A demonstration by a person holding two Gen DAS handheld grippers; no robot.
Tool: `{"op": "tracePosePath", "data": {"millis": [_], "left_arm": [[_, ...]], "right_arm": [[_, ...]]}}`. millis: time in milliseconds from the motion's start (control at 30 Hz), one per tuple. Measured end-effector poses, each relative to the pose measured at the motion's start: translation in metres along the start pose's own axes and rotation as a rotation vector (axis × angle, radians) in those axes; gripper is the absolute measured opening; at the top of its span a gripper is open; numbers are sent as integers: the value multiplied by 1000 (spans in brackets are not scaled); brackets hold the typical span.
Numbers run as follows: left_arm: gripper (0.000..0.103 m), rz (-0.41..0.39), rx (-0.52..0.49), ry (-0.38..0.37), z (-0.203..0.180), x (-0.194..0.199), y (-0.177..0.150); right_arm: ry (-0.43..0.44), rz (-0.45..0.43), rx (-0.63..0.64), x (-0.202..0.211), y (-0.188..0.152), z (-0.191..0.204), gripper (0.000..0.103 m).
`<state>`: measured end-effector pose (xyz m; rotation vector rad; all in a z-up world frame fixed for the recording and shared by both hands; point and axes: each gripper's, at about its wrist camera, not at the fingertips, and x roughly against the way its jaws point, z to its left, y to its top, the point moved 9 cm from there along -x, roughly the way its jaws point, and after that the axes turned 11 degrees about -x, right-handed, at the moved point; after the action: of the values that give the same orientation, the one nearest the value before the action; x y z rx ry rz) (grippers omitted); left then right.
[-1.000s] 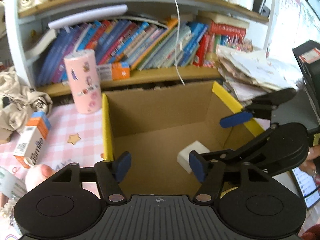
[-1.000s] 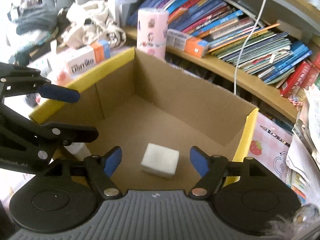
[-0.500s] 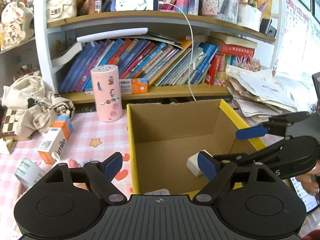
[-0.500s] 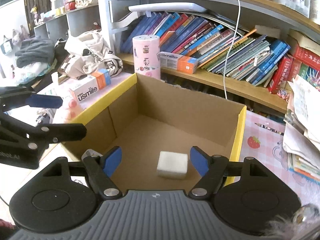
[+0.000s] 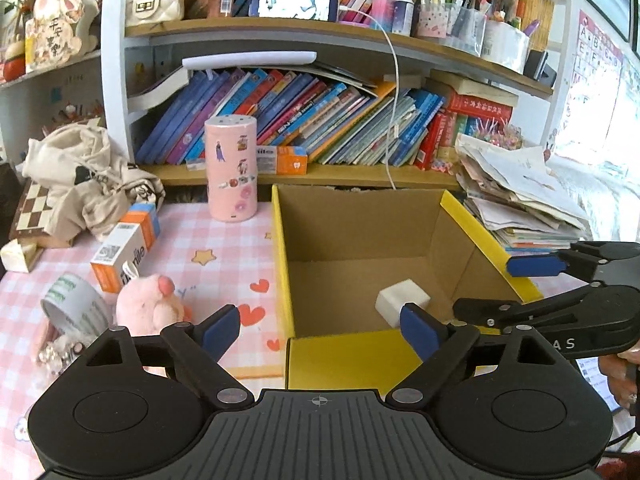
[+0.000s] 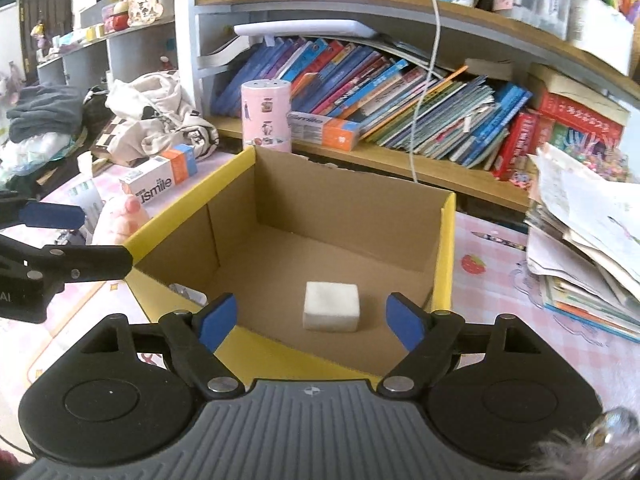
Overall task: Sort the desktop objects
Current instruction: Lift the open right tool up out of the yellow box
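Note:
An open cardboard box with yellow rims [image 5: 280, 240] [image 6: 448, 248] stands on the pink checked tablecloth. A white block [image 5: 402, 300] [image 6: 331, 306] lies on its floor, and a silvery packet [image 6: 186, 294] sits in its near left corner. My left gripper [image 5: 320, 330] hovers before the box's near wall, jaws opening and nothing between them. My right gripper [image 6: 311, 322] hangs above the near right rim, jaws also opening, with nothing held. Left of the box lie a pink pig plush [image 5: 148, 304], a usmile carton [image 5: 124, 252] and a tape roll [image 5: 74, 304].
A pink sticker-covered cylinder [image 5: 231, 172] stands behind the box's left corner. A shelf of books [image 5: 320, 120] runs along the back. A loose paper stack [image 5: 520, 200] rises to the right, and a crumpled cloth bag [image 5: 88, 184] lies at the left. A phone [image 5: 596, 376] is near the right edge.
Both grippers have drawn back from inside the box, so the box now appears farther off. Both pairs of jaws stand wider. The white block stays on the box floor.

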<state>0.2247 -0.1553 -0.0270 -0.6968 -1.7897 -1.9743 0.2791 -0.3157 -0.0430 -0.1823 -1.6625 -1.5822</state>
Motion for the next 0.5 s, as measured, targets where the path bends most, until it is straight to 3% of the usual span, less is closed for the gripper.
{"op": "tracePosePath", "data": {"millis": [300,500], "left_arm": [[90,7,-41,-32,4,10,-13],[91,17,-62,-56,13,18,-23]], "right_arm": [[-99,-33,-80,17,-24,10,82],[-134,-12,-82,20,-37,33,84]]}}
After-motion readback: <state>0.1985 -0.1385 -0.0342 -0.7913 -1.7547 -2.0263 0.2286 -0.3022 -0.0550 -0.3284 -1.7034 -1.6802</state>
